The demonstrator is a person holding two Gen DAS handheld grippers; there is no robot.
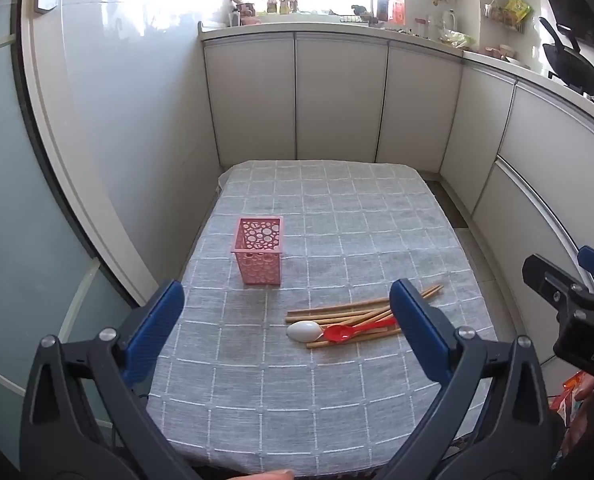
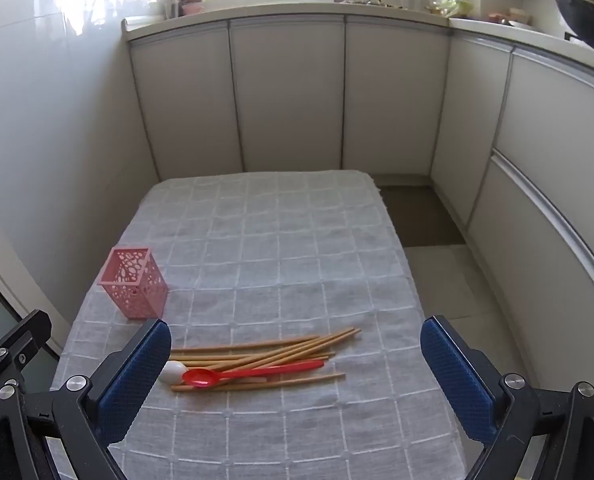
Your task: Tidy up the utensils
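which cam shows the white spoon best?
Left wrist: the white spoon shows its whole bowl, lying beside the red spoon on the chopsticks. In the right wrist view the gripper's left finger hides part of the bowl.

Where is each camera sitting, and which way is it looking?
Left wrist: sits on the left gripper, above the near left end of the table, looking forward at the pink basket and kitchen cabinets; both its open blue fingers show, and the right gripper pokes in at the right edge.
Right wrist: sits on the right gripper, further right, facing the same way over the chopsticks; its open fingers show, and part of the left gripper at the lower left.
Shared: basket, chopsticks, red spoon, white spoon, table.
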